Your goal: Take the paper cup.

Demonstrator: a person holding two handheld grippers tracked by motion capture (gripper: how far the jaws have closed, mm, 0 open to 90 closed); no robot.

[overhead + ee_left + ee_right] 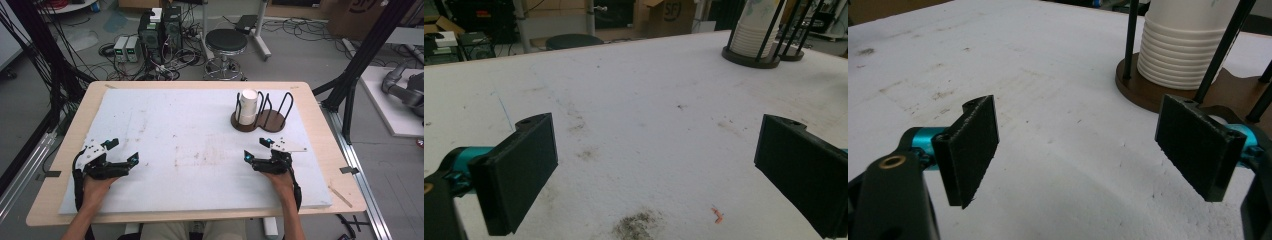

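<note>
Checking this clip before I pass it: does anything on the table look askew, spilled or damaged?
Nothing is tipped or spilled. The cup stack stands upright in its holder. The white mat is only grubby: dark smudges and a small orange scrap near the left gripper.

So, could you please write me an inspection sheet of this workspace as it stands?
Surface: white foam sheet on a pale wooden table, marked with brown stains and smudges.
Job's things: stack of white paper cups upright in one bay of a dark round-based wire cup holder; the second bay holds nothing.
Clutter: small orange scrap on the foam.
Grippers: left tongs and right tongs both open, nothing between them, low over the near edge of the foam.
Cables: black cable trailing from each hand-held tool.
Surroundings: black round stool, computer boxes and tangled floor cables behind the table.
</note>
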